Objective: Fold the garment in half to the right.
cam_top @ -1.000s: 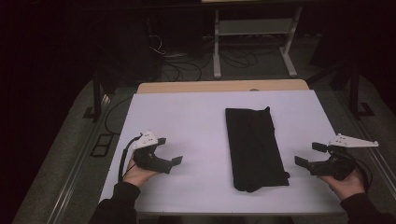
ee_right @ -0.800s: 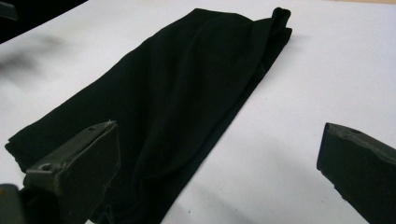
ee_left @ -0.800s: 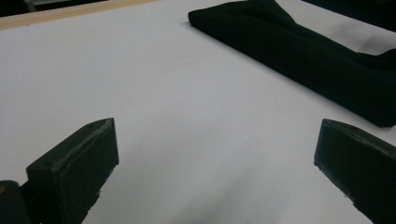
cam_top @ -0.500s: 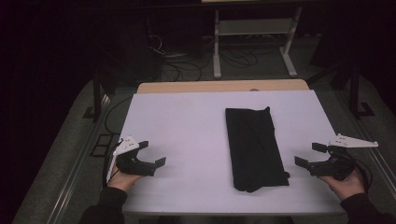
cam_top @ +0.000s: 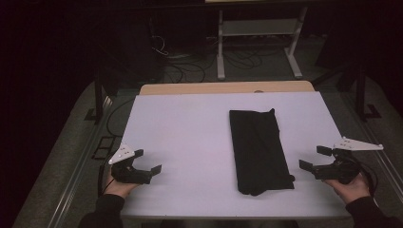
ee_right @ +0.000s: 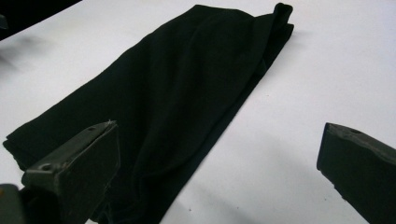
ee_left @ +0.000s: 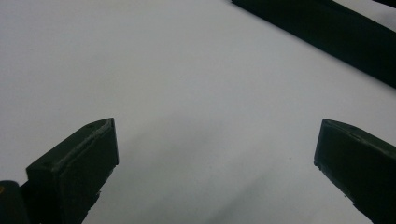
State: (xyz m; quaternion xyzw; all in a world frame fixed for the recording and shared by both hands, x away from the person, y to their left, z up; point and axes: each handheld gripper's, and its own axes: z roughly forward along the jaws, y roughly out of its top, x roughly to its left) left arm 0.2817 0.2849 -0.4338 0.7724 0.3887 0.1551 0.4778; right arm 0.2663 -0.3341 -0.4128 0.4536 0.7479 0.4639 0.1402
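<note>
Black cloth (cam_top: 259, 151) folded into a long narrow strip, lying flat on the white table (cam_top: 190, 128); runs from frame centre down toward lower right in the high view; far end has a small raised peak at one corner, near end is slightly wider with a bulged, uneven edge; soft creases along its length, no print or pattern visible; matte, dark, single colour; in the right gripper view the cloth (ee_right: 173, 107) runs diagonally from lower left to upper right, folded edges stacked at the far tip; right gripper (cam_top: 317, 159) sits at lower right of the high view, just beside the cloth's near right corner, not touching it, jaws spread wide and aimed left at the cloth; grey plate on top, cable trailing off behind the hand; in its own view the left-hand jaw overlaps the cloth's near end in the picture, contact cannot be told, the other jaw is over bare table; left gripper (cam_top: 147, 161) at lower left of the high view, well apart from the cloth, bare white table between them; jaws also spread wide, holding nothing; in the left gripper view the cloth (ee_left: 327, 32) is a dark band across the upper right corner, far from both jaws.
</note>
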